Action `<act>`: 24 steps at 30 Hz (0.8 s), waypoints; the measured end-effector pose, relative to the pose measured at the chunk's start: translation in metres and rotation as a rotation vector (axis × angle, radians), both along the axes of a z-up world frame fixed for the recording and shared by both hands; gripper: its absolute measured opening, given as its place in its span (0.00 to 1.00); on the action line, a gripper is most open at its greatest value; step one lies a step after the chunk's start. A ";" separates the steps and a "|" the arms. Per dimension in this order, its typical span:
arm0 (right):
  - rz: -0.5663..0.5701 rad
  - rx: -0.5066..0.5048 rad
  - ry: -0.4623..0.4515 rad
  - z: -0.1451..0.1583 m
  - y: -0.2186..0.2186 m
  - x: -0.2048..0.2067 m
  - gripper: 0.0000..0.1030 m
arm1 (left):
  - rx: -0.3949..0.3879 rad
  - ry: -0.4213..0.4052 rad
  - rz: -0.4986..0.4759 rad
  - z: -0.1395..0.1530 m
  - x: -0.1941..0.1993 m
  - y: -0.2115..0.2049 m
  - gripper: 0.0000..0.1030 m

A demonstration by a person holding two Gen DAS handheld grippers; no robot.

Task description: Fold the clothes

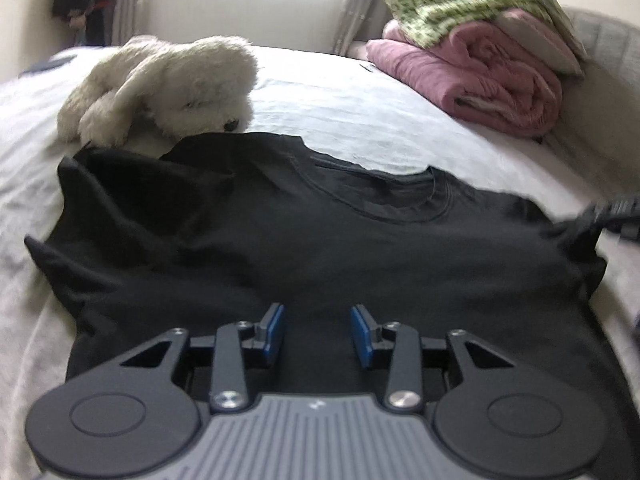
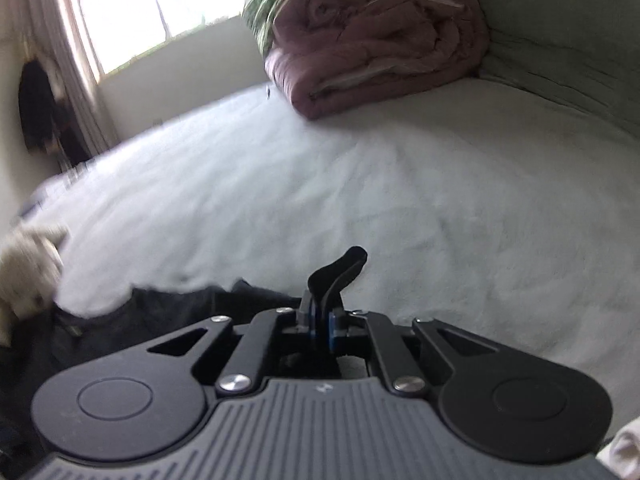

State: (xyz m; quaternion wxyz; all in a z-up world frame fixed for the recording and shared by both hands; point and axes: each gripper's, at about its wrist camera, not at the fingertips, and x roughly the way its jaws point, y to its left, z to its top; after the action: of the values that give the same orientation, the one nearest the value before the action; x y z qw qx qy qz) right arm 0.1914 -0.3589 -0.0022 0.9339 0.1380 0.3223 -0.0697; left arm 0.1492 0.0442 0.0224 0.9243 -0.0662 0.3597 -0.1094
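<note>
The left gripper [image 1: 317, 334] hovers low over the near part of a black T-shirt [image 1: 304, 240], its blue pads [image 1: 276, 334] spread well apart with nothing between them. The right gripper [image 2: 320, 322] has its jaws pinched together on a fold of the shirt's black cloth [image 2: 338, 270], which sticks up past the fingertips. In the left view that gripper shows at the shirt's right edge [image 1: 616, 212], holding the sleeve up off the bed [image 1: 360, 112].

The shirt lies spread across the white bedcover, neck hole away from the cameras, its left sleeve rumpled. Just beyond the collar rests a white stuffed dog [image 1: 168, 88], its nose touching the shirt. Farther back on the right sits a folded pink blanket [image 1: 476, 80] with a green patterned cloth [image 1: 468, 4] on top. Behind is a bright window [image 2: 160, 4].
</note>
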 end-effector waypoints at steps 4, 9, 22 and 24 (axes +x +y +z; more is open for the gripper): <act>-0.019 -0.002 0.046 -0.016 -0.008 0.005 0.05 | 0.012 -0.005 0.002 0.004 -0.008 0.015 0.37; -0.048 -0.043 0.055 -0.020 -0.005 0.005 0.09 | -0.003 -0.013 0.123 0.011 -0.014 0.081 0.38; -0.009 -0.287 -0.011 0.020 0.067 0.007 0.31 | -0.286 -0.060 0.303 0.003 -0.017 0.177 0.46; 0.095 -0.256 -0.016 0.022 0.107 0.014 0.32 | -0.283 -0.061 0.286 0.000 -0.011 0.175 0.46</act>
State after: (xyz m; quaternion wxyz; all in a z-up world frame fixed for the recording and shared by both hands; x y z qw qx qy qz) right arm 0.2051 -0.2519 0.0195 0.9486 0.0030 0.3097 -0.0651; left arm 0.1377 0.2193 0.0220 0.9223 -0.2425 0.2995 -0.0287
